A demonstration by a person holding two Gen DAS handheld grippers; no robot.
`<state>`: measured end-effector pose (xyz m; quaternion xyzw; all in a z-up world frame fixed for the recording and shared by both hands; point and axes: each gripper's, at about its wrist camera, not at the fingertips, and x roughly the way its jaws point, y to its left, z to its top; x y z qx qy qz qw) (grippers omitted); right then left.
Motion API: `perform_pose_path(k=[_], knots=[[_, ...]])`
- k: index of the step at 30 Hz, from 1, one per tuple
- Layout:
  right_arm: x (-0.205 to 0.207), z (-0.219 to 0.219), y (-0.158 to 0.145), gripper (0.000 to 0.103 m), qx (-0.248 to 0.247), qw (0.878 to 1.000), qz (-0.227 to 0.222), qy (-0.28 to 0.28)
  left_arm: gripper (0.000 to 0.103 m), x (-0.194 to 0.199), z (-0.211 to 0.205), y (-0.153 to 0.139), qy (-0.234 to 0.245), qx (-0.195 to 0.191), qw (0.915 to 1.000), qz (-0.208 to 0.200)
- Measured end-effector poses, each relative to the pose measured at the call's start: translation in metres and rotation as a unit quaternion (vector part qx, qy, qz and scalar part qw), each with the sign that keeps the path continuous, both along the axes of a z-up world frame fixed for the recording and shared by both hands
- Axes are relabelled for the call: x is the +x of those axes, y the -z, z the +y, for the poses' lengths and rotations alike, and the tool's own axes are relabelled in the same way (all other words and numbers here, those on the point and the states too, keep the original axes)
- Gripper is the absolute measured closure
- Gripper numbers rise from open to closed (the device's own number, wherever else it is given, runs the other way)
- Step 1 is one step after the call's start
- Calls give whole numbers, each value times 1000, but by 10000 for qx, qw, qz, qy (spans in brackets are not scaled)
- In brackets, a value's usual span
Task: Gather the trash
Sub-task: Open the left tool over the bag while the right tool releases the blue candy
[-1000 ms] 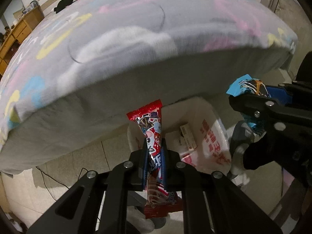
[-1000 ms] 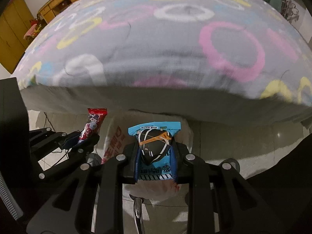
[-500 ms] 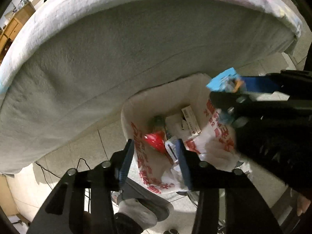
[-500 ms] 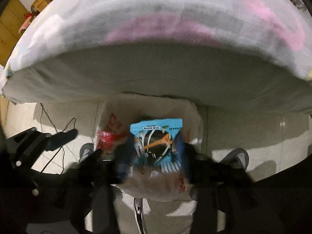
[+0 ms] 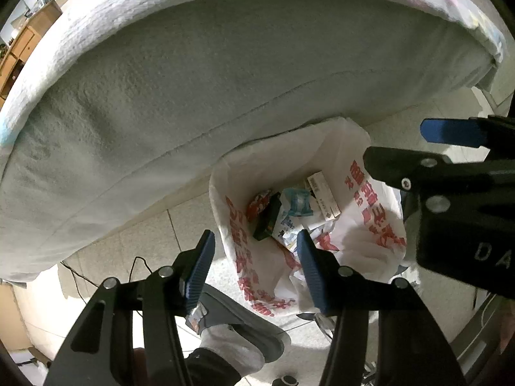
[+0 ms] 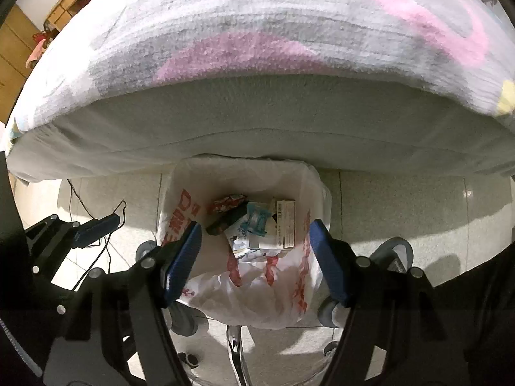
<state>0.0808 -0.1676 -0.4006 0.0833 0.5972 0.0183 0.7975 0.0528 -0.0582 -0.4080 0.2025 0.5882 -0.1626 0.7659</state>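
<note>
Both of your grippers point steeply down over the white plastic bag [image 6: 289,289] with red print, which stands open on the tiled floor [image 6: 402,212] just in front of the bed edge. Your left gripper [image 5: 254,260] has just been opening; its blue pads stand apart with nothing between them, framing the bag's near-left rim in the lower centre of the left view. Your right gripper [image 6: 254,254] has also just been opening and is empty too, its pads spread to either side of the bag's mouth in the lower centre of the right view.

The trash lies at the bottom of the bag: a red wrapper [image 6: 227,202] toward the left, a blue wrapper [image 6: 257,222] in the middle, a pale box [image 6: 285,225] to the right, with other packets beneath.

The mattress side [image 5: 193,112] hangs over the bag's far rim, filling the upper half of both views, so the room beyond the bag is closed off. A black cable [image 6: 109,225] runs over the floor at the left. A shoe [image 5: 238,325] sits just below the left pads, and chair casters [image 6: 396,251] stand close to the bag's right side.
</note>
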Motion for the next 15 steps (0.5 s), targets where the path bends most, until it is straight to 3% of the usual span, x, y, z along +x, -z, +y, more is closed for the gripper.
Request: perform_pose_path(k=[8,15], knots=[[-5,-5,-13,30,162,9998,-42,116,48,-4,0,-7,173,151,9996,-149],[-12,-6,-33,30,255,9994,-140,167,45,-7,9,-20,179,34,9993,-322]])
